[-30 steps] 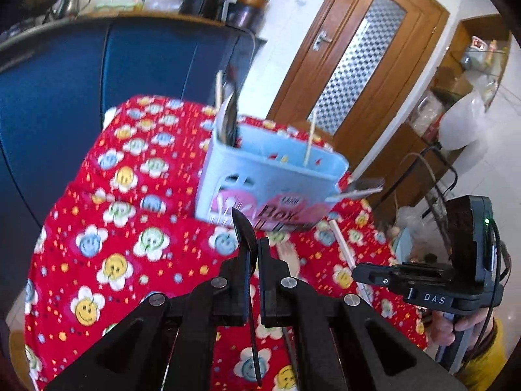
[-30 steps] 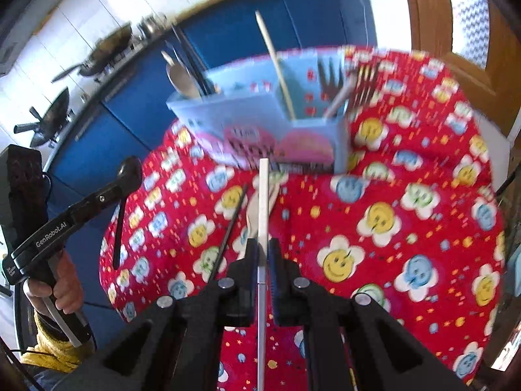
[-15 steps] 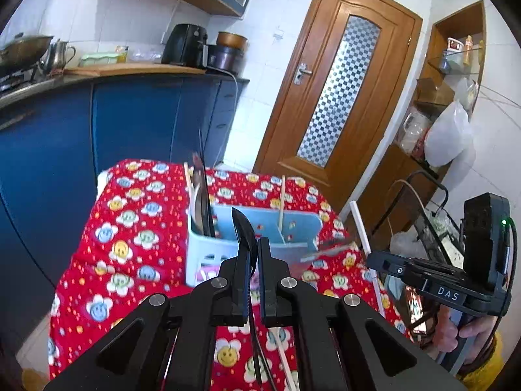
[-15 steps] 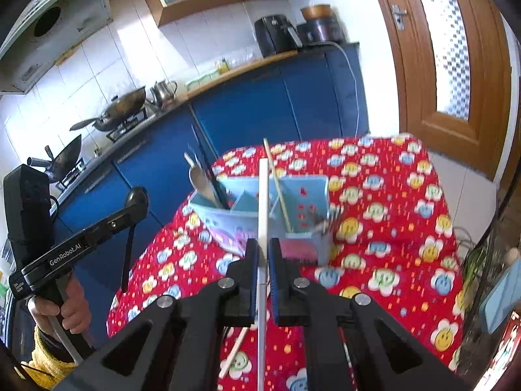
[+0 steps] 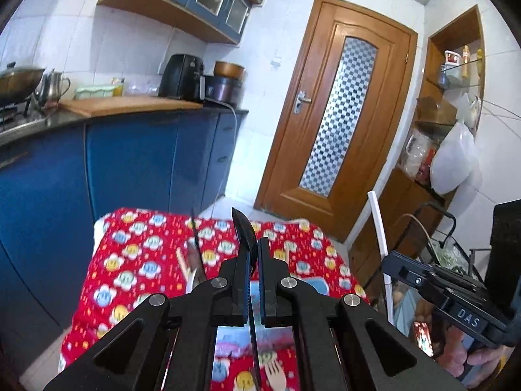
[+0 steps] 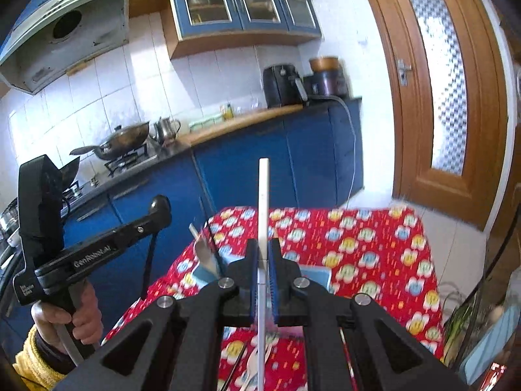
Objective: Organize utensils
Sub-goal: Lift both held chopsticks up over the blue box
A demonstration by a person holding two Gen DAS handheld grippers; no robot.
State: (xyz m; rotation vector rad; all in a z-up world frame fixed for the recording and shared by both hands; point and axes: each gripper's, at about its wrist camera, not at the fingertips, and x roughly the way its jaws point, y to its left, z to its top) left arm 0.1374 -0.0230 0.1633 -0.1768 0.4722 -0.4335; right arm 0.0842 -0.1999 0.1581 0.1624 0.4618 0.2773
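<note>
Holding utensils aloft: left gripper (image 5: 252, 254) clamps black plastic spoon (image 5: 243, 231), right gripper (image 6: 263, 257) clamps white plastic stick (image 6: 263, 202). Pale-blue plastic organizer box (image 6: 314, 275) (partly filled) sits below; both items unplaced.

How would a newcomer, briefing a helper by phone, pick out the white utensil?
Find the table with the red smiley-flower cloth. Above its near edge the right gripper is clamped on a white stick, upright, straight and flat; the left gripper's black utensil is curved.
</note>
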